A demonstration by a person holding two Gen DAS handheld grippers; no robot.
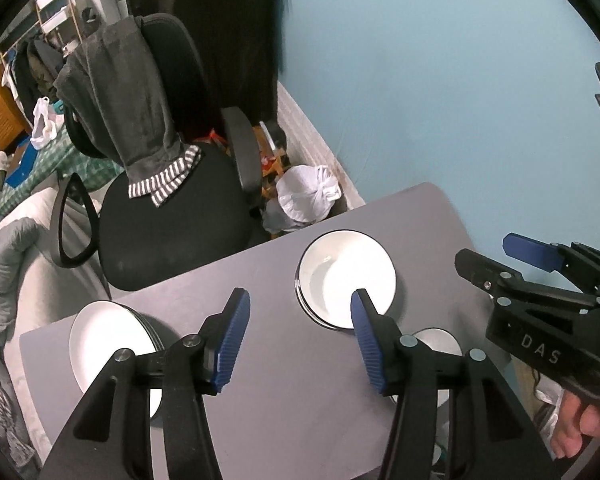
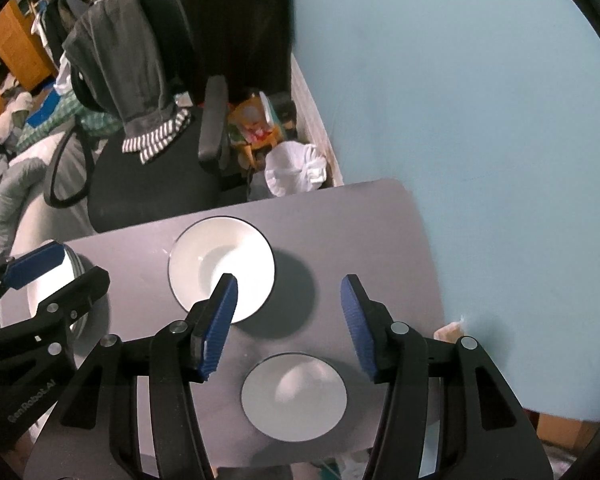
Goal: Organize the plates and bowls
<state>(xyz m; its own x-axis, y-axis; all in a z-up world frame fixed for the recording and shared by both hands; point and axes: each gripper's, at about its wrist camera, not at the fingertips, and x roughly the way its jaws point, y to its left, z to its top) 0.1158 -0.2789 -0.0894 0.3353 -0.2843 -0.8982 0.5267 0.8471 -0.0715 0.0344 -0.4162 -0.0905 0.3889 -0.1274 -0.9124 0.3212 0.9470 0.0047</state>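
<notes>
Low in the right wrist view, between the right gripper (image 2: pixel 288 320)'s spread, empty jaws, sits the small bowl (image 2: pixel 294 396) on the grey table (image 2: pixel 380 232), clearly the nearer hand for it. Up-frame, the wide bowl stack (image 2: pixel 221 266) holds nothing. Over in the left wrist view, the left gripper (image 1: pixel 300 340) hangs open and empty too, plate stack (image 1: pixel 108 344) at lower left, bare on top

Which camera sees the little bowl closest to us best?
The right wrist view: the small bowl shows whole between its fingers. In the left wrist view only a sliver peeks out behind a finger.
</notes>
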